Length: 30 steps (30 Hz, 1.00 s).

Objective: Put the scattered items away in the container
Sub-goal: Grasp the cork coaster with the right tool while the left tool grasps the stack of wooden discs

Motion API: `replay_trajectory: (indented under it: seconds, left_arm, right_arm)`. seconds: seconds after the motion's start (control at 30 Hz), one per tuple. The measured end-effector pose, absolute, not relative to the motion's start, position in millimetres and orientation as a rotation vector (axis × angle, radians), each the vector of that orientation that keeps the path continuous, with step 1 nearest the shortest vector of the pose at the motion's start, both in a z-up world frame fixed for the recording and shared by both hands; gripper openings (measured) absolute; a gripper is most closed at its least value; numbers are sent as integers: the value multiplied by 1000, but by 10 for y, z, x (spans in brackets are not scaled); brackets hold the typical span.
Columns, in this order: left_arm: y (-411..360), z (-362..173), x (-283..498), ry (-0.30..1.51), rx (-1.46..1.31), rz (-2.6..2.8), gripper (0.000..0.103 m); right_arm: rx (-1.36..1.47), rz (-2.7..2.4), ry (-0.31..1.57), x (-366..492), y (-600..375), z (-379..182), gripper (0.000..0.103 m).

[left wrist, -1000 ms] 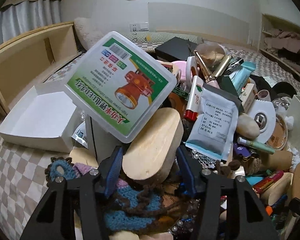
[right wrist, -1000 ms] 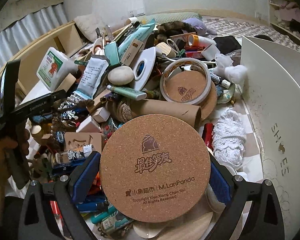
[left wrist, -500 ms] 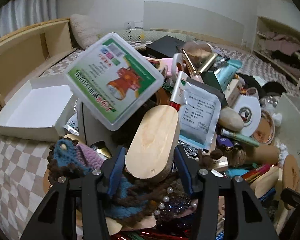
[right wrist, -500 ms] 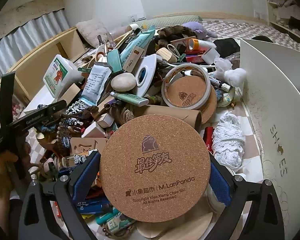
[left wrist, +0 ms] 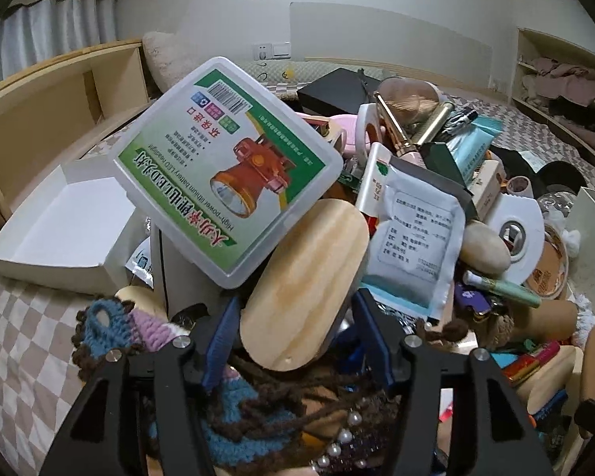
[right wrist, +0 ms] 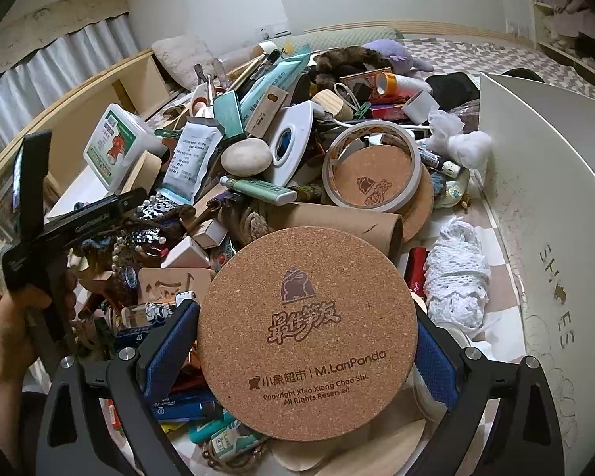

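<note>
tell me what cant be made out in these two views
- Left wrist view: the wooden oval block's lower end sits behind the left tool, whose jaws are opening; pad contact is unclear.
- Right wrist view: the cork coaster hides the pile beneath it.
- Right wrist view: the white container's inside is cut off by the edge.

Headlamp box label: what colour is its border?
Green, around a white panel with an orange headlamp picture on the headlamp box; clearest in the left wrist view.
</note>
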<state>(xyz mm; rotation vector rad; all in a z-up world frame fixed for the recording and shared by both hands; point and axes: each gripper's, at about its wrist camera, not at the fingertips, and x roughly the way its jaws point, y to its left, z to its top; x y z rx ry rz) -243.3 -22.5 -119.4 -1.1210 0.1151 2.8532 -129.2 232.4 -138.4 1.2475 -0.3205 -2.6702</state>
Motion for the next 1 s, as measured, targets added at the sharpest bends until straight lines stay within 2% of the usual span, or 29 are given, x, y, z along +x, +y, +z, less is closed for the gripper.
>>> replay_trajectory:
  seconds: [0.27, 0.4, 1.0]
  left_arm:
    - [-197, -1208, -2465, 154, -1132, 2850, 56]
    - [-207, -1186, -2390, 157, -1116, 2858, 51]
    - [-233, -973, -2040, 9, -1068, 2868, 47]
  right_arm:
    - [1255, -2666, -325, -1290, 2326, -1395, 99]
    - [1252, -2665, -331, -1288, 2329, -1393, 99]
    - [1208, -2676, -372, -1238, 2369, -1326, 99]
